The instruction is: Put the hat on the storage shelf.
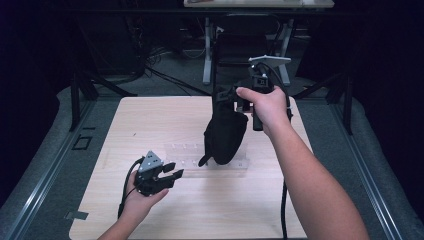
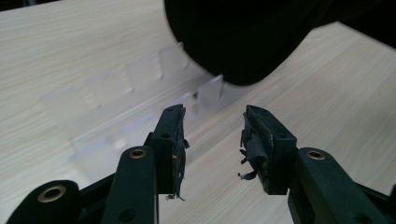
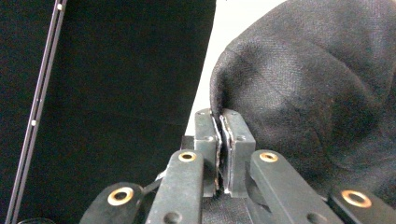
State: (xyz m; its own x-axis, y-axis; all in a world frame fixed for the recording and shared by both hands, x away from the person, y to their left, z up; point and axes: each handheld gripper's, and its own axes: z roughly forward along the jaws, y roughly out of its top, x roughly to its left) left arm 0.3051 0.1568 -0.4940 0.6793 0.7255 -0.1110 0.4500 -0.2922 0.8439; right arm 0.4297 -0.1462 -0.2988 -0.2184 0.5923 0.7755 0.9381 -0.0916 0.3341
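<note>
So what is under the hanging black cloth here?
Under the black cloth, held up by the right gripper, lies a clear plastic tray on the wooden table. The cloth's lower end hides part of the tray.

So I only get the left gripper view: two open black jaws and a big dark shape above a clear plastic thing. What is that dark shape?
Observer: A black fabric bag, hanging over the clear plastic tray on the pale wooden table.
Operator: What holds it up?
Observer: The right gripper, its jaws pinched shut on the cloth's edge.
Operator: Is it high?
Observer: Yes, raised well above the left gripper, which is low near the table.
</note>
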